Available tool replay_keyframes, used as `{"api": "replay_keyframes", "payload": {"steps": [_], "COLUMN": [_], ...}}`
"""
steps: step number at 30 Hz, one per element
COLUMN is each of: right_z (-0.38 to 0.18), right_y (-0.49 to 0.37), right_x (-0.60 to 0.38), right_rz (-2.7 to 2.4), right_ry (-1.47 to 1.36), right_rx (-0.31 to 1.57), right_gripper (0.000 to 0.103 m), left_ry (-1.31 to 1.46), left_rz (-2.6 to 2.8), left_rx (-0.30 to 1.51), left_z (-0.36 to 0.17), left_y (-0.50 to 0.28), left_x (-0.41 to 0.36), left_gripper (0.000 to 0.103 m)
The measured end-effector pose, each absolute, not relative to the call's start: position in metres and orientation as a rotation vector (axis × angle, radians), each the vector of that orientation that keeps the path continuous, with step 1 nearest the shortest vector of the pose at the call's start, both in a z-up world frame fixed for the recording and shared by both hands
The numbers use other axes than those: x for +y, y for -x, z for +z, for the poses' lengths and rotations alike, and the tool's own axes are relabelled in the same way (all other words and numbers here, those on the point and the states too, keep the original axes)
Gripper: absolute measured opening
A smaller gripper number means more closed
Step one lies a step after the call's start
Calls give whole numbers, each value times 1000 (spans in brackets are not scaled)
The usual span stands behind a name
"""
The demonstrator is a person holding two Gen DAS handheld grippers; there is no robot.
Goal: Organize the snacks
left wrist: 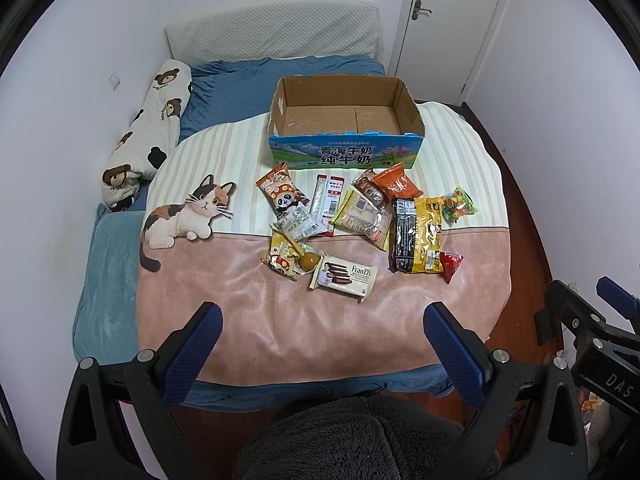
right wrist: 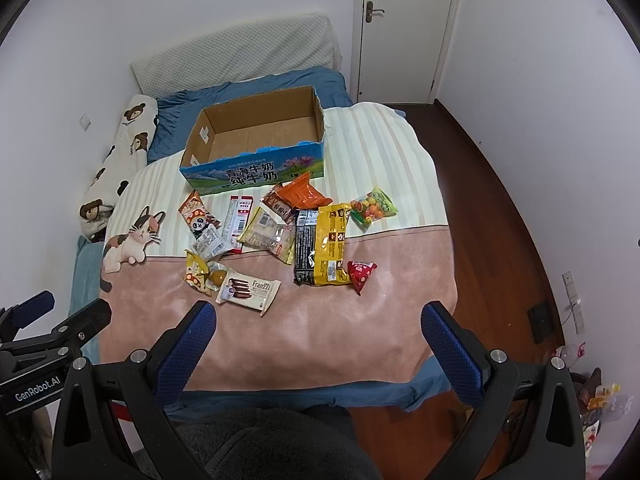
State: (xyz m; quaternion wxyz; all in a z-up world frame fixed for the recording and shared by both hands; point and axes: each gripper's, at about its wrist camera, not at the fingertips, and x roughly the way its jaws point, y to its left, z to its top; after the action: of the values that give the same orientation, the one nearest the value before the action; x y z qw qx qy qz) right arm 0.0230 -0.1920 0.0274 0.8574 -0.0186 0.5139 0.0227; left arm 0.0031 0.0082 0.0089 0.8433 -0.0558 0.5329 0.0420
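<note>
left gripper (left wrist: 322, 322) jaws wide, empty | right gripper (right wrist: 318, 320) likewise | snacks (left wrist: 352, 216) scattered ahead of both, box (left wrist: 344, 158) beyond, bare inside | start with nearest wafer pack (right wrist: 248, 289), pinch across its short side

Snack packets (left wrist: 360, 216) lie scattered before the cardboard box (left wrist: 346, 120) (seemingly empty) on the blanket (left wrist: 320, 320).
</note>
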Motion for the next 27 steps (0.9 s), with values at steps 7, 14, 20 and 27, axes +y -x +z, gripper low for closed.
{"api": "replay_keyframes", "payload": {"steps": [7, 14, 20, 27], "right_z": [28, 26, 27, 27], "right_y": [-24, -24, -23, -24], "right_x": [-191, -191, -191, -192], "right_rz": [50, 46, 49, 57], "right_ry": [34, 37, 36, 29], "right_rx": [1084, 1080, 1081, 1083], "right_gripper": [103, 103, 103, 103], "left_ry": [115, 106, 105, 104], "left_rz": [87, 79, 80, 76], "left_rx": [1130, 1136, 1136, 1142], "left_z": [9, 10, 10, 11], "left_y": [-4, -10, -10, -9], "left_x": [10, 11, 8, 7], "left_gripper": [103, 103, 103, 103]}}
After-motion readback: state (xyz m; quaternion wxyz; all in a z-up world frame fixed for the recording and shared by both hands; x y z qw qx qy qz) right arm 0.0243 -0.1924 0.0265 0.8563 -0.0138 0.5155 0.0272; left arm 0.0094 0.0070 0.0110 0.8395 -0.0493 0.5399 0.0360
